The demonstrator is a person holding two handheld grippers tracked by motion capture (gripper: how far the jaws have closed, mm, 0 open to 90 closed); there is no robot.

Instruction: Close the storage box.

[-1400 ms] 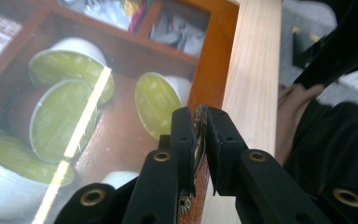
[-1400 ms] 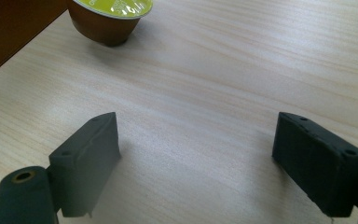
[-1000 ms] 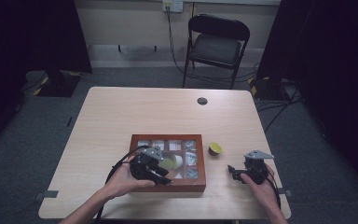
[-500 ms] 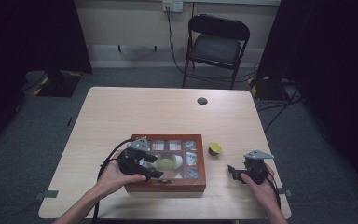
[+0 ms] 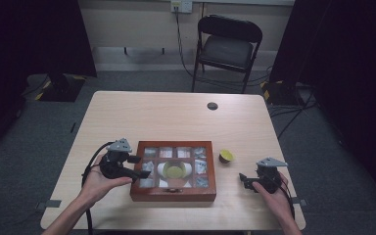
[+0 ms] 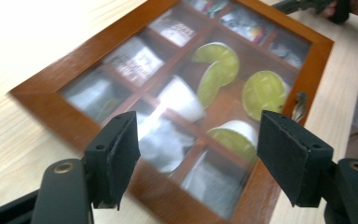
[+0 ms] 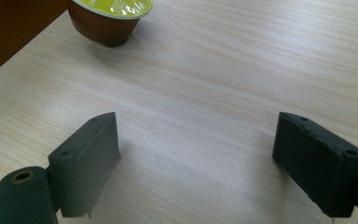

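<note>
A brown wooden box (image 5: 172, 193) with a glass top lies at the front middle of the table. Its compartments hold sachets and green-lidded capsules (image 5: 175, 171). My left gripper (image 5: 138, 166) is at the box's left edge, open, its jaws pointing over the box. In the left gripper view the open jaws (image 6: 198, 154) frame the box (image 6: 70, 65) and its capsules (image 6: 263, 91). One brown capsule with a green lid (image 5: 225, 156) stands on the table right of the box. My right gripper (image 5: 245, 180) rests open near the front right; its view (image 7: 196, 154) shows that capsule (image 7: 109, 18) ahead.
A small black round object (image 5: 212, 105) lies on the far side of the table. A black folding chair (image 5: 229, 46) stands beyond the table's far edge, with cables on the floor around it. The box's side (image 7: 14, 23) fills the right gripper view's upper left corner.
My left gripper has drawn back to the left, from over the box's middle to its left edge. The right gripper has stayed put.
</note>
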